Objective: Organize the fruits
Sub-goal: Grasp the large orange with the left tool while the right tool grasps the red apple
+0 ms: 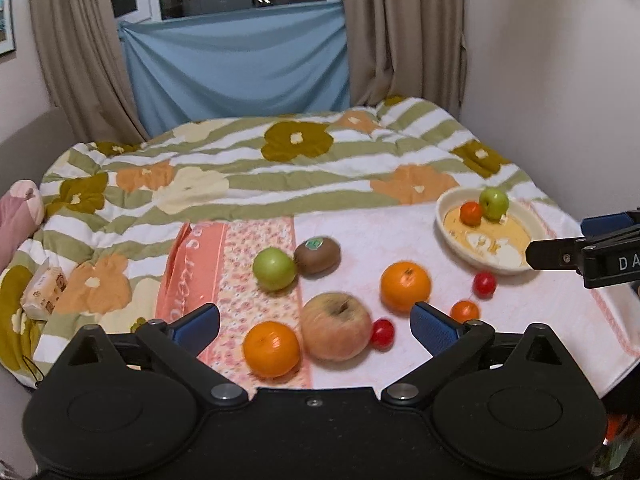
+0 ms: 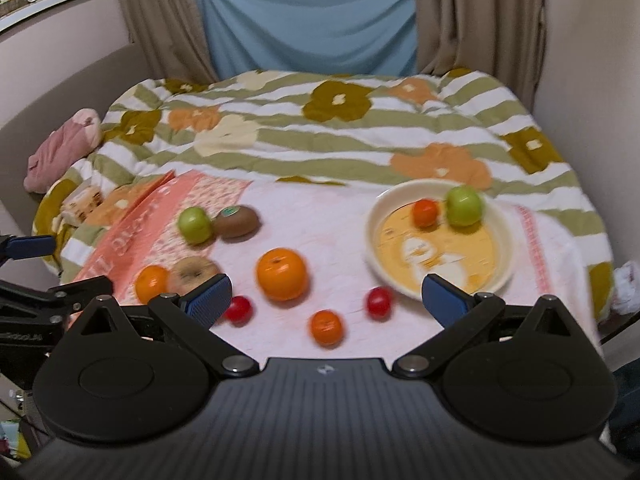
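A cream bowl [image 1: 452,236] [image 2: 372,240] at the right of the pink towel holds a green apple [image 1: 494,203] [image 2: 464,206] and a small orange fruit [image 1: 471,213]. Loose on the towel lie another green apple [image 1: 274,269], a kiwi [image 1: 317,255], two oranges [image 1: 405,286] [image 1: 271,349], a reddish apple [image 1: 336,326], two cherry tomatoes [image 1: 383,333] [image 1: 484,283] and a tiny orange [image 1: 465,311]. My left gripper [image 1: 316,322] hovers open above the reddish apple, holding nothing. My right gripper [image 2: 326,298] is open and empty near the bowl's front.
The towel [image 1: 360,372] lies on a floral striped quilt [image 1: 240,152] covering a bed. A pink pillow [image 1: 20,212] and a small packet [image 1: 42,292] sit at the left. A wall [image 1: 560,80] stands close on the right, with curtains [image 1: 400,32] behind.
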Demonstrator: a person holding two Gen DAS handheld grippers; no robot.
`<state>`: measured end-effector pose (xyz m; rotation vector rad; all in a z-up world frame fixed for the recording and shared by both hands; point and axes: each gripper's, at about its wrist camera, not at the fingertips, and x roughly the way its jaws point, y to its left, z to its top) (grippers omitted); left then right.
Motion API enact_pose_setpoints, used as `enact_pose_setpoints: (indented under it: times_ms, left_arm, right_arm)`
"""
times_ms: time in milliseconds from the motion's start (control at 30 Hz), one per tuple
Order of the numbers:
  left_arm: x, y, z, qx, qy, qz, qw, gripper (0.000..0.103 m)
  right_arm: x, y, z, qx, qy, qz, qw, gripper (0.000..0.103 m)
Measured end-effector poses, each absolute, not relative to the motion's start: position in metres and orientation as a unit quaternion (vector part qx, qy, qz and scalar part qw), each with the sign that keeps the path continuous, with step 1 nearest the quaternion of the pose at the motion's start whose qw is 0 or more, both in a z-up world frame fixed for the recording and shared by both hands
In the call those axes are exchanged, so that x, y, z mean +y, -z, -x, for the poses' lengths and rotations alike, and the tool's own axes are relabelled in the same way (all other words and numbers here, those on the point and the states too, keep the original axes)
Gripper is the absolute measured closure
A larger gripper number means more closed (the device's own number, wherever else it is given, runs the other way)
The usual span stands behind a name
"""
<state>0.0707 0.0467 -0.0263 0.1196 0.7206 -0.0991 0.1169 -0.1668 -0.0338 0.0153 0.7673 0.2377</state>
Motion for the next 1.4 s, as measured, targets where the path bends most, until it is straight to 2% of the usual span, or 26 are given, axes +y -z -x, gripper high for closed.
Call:
enact_pose_setpoints:
  times_ms: [433, 500, 600, 733, 967, 1400]
  left_arm:
    - [0.098, 0.100, -0.121, 0.390, 0.126, -0.130, 0.903, 0.015]
    - [0.098, 0.110, -0.130, 0.396, 0.137, -0.141, 0.897, 0.021]
    - [0.099, 0.123, -0.140, 0.405, 0.151, -0.146, 0.890, 0.025]
    - [0.100, 0.133, -0.151, 0.412, 0.166, -0.148, 0.884, 0.027]
    - [0.100, 0.146, -0.163, 0.438, 0.186, -0.145, 0.867, 0.038]
    - [0.109, 0.143, -0.157, 0.444, 0.178, -0.135, 0.868, 0.039]
  right_arm:
    - [-0.086, 0.097, -0.137, 0.393, -0.138, -0.012, 0.909, 0.000]
    - [-0.078, 0.105, -0.142, 0.397, -0.142, -0.008, 0.907, 0.000]
    - [-0.066, 0.115, -0.149, 0.400, -0.146, 0.000, 0.905, 0.000]
    - [-0.055, 0.121, -0.157, 0.404, -0.149, -0.002, 0.903, 0.000]
    - [-0.047, 0.130, -0.165, 0.412, -0.153, -0.002, 0.898, 0.000]
    - [-0.029, 0.137, -0.175, 0.418, -0.176, 0.005, 0.891, 0.000]
